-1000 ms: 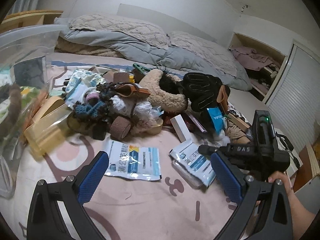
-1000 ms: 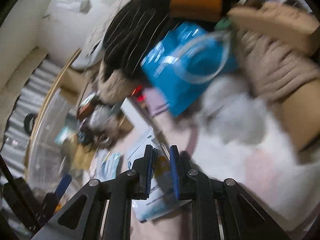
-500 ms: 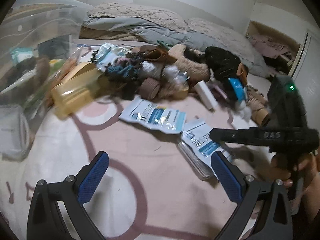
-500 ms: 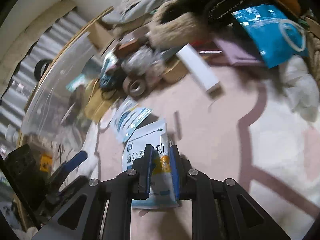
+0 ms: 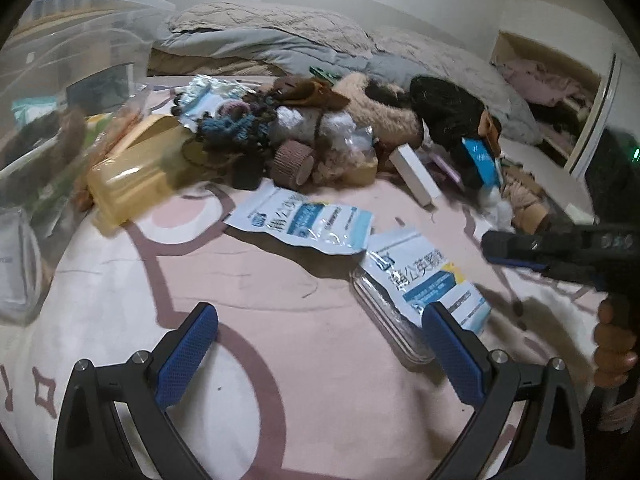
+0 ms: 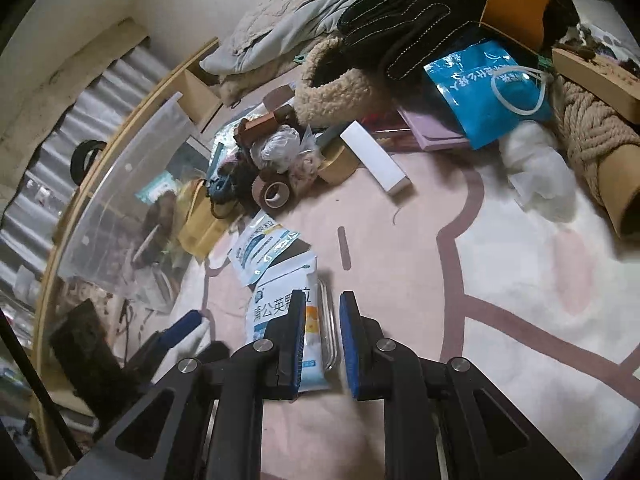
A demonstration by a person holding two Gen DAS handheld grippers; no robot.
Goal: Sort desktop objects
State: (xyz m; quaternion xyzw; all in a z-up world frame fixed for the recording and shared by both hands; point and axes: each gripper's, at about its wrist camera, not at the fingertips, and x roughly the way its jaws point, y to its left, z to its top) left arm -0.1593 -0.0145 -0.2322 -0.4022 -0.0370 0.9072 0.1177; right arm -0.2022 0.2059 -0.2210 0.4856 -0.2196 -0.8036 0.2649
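Packets of white and blue foil [image 5: 434, 280] lie on the pink bed cover, one atop a clear flat case [image 5: 390, 326]. They look light, floppy and slippery; an edge is best pinched. Left gripper [image 5: 316, 354] is spread wide. Right gripper [image 6: 320, 340] is nearly closed, holding nothing.

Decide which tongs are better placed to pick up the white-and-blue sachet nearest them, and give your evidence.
Probably the left tongs: they are open wide, with the sachet just ahead. The right tongs are nearly shut and empty.
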